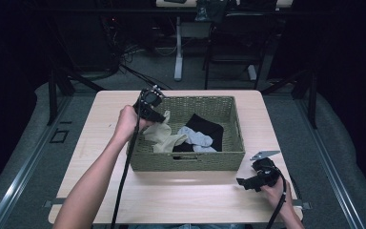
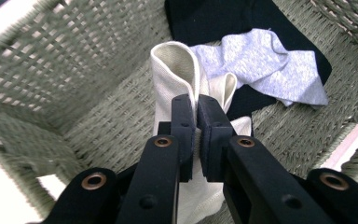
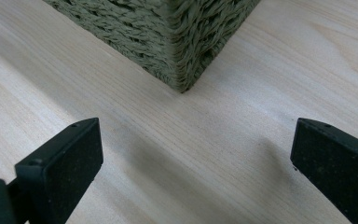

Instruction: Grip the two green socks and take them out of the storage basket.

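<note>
Dark floor and a tangle of desk legs lie beyond the pale wooden table (image 1: 100, 191), where a rectangular olive-green woven basket (image 1: 186, 162) sits near the middle.

At the left, the left gripper (image 1: 158, 119) reaches over the basket's left wall, its jaws pressed together on a cream-coloured knit sock (image 2: 177, 70) — in the left gripper view the fabric is pinched at a fold near the cuff, which stands up above the pads while the rest trails down to the basket floor. The sock looks partly lifted, not yet clear of the rim.

Further right inside the basket, a light grey marled sock (image 1: 198, 137) lies across a black piece of clothing (image 1: 205, 125); neither is touched by a gripper.

At the far right, the right gripper (image 1: 242, 182) rests low over bare table just outside the basket's near right corner, its jaws spread wide with nothing between them.

By my reading the work is emptying the basket, and it is at an early stage — one sock gripped, none yet on the table, two pieces left inside.
</note>
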